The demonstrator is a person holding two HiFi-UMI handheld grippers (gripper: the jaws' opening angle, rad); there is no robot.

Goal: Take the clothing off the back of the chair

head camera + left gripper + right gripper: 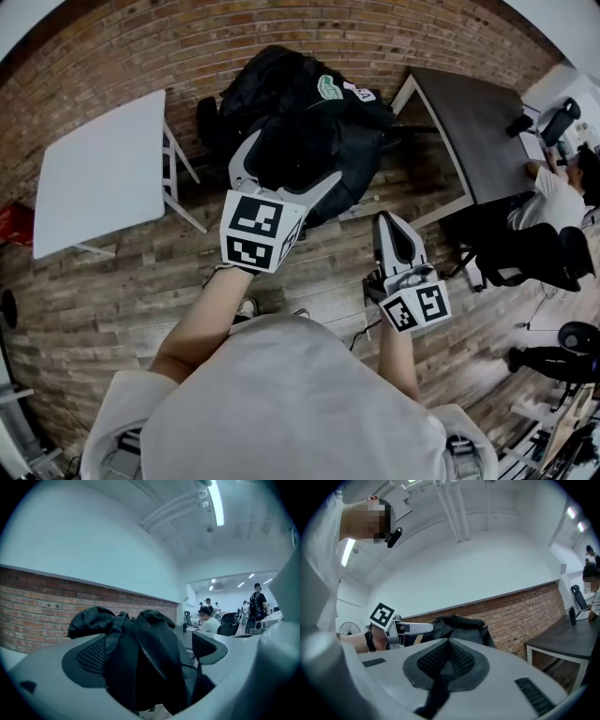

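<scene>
A black jacket (309,112) with a green patch is heaped over the back of a chair, which it almost wholly hides. My left gripper (292,157) is held level at the jacket with its jaws spread wide on either side of the near folds. In the left gripper view the jacket (140,663) with its zip fills the gap of the left gripper (150,653), and I see neither pad pressing on it. My right gripper (389,220) hangs to the right, short of the jacket, pads together and empty. In the right gripper view the right gripper (449,641) points at the jacket (457,623).
A white table (103,169) stands left of the chair and a dark table (478,131) to its right, both against a brick wall (187,47). A seated person (553,202) and a black office chair (525,258) are at the far right. The floor is wood plank.
</scene>
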